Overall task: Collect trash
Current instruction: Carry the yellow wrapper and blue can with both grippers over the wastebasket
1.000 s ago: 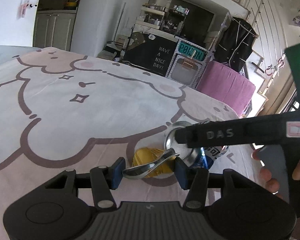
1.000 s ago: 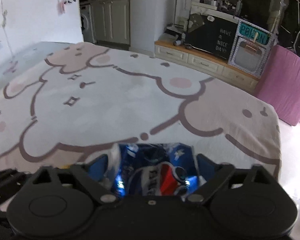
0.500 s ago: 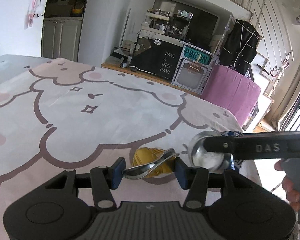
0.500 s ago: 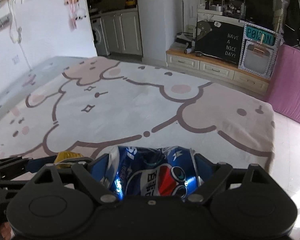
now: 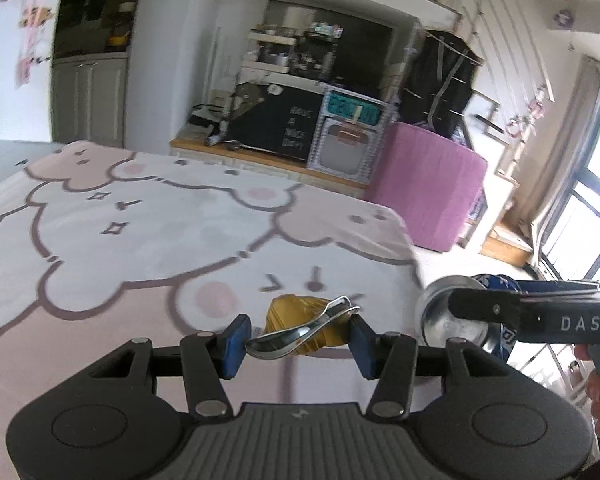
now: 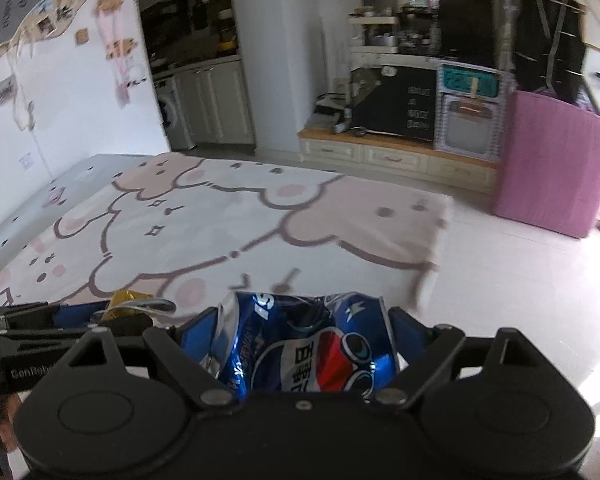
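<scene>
My left gripper (image 5: 298,338) is shut on a flattened yellow can (image 5: 296,314), whose bent silver rim spans the gap between the blue pads. It hangs in the air above the cartoon rug (image 5: 148,240). My right gripper (image 6: 300,330) is shut on a crushed blue cola can (image 6: 312,348), held wide between its fingers. In the left wrist view the blue can's silver bottom (image 5: 446,318) and the right gripper's finger (image 5: 560,322) show at the right, with a hand behind. The yellow can (image 6: 124,300) shows at the left of the right wrist view.
The pink and white rug (image 6: 220,216) covers the floor; white tiles (image 6: 520,280) lie past its right edge. A pink covered block (image 6: 552,164) and a low cabinet (image 6: 400,156) with a black sign board stand at the far side. A window (image 5: 580,232) is at the right.
Both grippers have risen and swung to the right with their cans still held. The rug now lies lower, and its right edge and the tiled floor have come into view.
</scene>
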Action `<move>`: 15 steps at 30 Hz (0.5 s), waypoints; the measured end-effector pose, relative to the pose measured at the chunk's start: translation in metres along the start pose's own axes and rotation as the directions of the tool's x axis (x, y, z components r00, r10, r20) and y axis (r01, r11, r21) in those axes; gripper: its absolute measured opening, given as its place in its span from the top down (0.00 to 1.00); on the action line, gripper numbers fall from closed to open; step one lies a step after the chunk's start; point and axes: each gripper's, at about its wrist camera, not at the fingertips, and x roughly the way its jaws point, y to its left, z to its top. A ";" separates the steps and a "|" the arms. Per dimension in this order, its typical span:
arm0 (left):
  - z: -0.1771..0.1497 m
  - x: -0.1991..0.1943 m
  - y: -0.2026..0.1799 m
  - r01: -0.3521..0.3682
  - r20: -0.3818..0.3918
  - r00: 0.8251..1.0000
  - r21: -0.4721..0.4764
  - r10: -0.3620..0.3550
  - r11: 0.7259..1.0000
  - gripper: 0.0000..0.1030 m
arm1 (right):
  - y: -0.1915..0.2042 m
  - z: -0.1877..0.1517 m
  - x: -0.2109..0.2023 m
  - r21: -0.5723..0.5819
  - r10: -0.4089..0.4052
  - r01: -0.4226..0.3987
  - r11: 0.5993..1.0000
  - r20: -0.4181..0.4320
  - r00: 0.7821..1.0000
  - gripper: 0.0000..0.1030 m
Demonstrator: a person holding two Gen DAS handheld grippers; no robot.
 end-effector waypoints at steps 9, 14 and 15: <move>-0.030 -0.005 -0.083 0.088 -0.009 0.996 0.081 -0.087 0.993 0.48 | -0.067 -0.056 -0.066 0.081 -0.101 0.099 0.992 0.030 0.994 0.13; -0.052 0.000 -0.130 0.138 -0.033 0.990 0.109 -0.135 0.984 0.48 | -0.111 -0.093 -0.100 0.131 -0.166 0.160 0.978 0.032 0.986 0.13; -0.057 0.002 -0.138 0.147 -0.039 0.989 0.112 -0.144 0.983 0.48 | -0.119 -0.100 -0.105 0.140 -0.178 0.172 0.975 0.031 0.984 0.13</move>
